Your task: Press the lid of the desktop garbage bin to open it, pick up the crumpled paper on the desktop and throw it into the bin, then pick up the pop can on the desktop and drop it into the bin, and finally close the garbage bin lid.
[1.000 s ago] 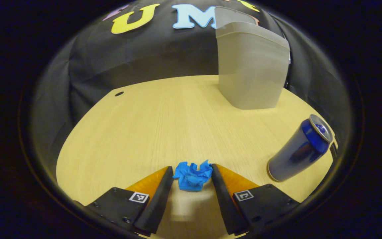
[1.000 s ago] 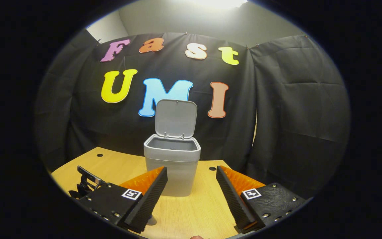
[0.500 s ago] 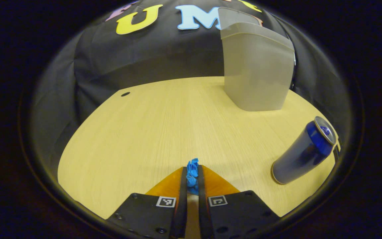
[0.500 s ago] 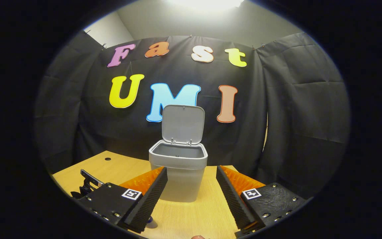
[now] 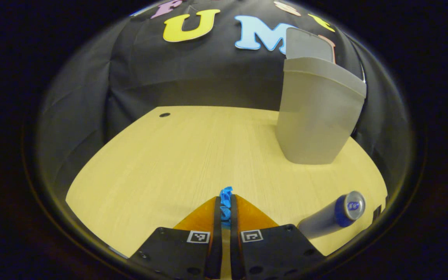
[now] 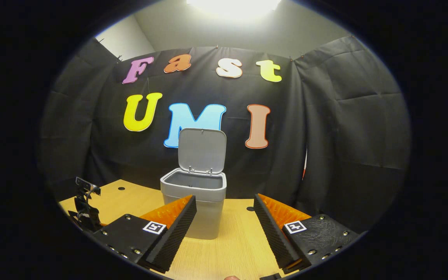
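paper (image 5: 226, 202) pinched in closed left claw (image 5: 226, 217); right claw (image 6: 224, 221) wide open, empty.

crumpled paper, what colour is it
Blue, clearest in the left gripper view, pinched in the left gripper: paper.

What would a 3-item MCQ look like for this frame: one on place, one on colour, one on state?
1. Where is the crumpled paper?
A. inside the bin
B. between the left gripper's fingers
C. under the pop can

2. What colour is the paper?
A. blue
B. white
C. green

3. How is the garbage bin lid?
A. shut
B. taken off, lying on the desk
C. standing open

Key: 1 B, the left gripper is shut on the paper in the left gripper view. 2 A, it shows bright blue there. 3 C, the lid stands upright behind the grey garbage bin in the right gripper view, while the right gripper is open.
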Demonstrator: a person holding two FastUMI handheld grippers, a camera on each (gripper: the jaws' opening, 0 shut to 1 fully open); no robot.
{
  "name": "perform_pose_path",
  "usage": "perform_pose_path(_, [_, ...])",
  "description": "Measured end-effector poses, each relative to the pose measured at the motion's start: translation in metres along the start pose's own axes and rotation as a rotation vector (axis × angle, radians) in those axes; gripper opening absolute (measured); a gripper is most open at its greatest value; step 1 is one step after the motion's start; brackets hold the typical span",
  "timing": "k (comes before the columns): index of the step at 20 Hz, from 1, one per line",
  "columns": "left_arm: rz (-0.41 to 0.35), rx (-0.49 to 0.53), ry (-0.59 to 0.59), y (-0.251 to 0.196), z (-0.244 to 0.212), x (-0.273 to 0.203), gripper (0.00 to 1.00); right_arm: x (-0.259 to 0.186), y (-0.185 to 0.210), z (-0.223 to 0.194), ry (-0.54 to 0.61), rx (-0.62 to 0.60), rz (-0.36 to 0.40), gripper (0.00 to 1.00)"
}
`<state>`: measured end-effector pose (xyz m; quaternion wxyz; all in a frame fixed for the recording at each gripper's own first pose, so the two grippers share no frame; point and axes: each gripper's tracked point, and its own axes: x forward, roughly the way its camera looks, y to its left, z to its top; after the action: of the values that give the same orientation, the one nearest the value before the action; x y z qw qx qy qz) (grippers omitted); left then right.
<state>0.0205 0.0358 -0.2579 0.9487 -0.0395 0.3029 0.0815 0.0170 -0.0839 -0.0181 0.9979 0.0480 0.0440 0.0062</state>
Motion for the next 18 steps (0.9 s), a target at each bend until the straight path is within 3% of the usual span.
perform_pose_path(10, [-0.113, -0.008, -0.222, -0.085, 0.129, -0.036, 0.17, -0.002, -0.038, -0.016, 0.012, 0.04, -0.037, 0.95])
perform_pose_path(18, [-0.207, 0.028, -0.381, -0.149, 0.219, -0.036, 0.14, 0.009, -0.063, -0.021, 0.008, 0.049, -0.099, 0.95])
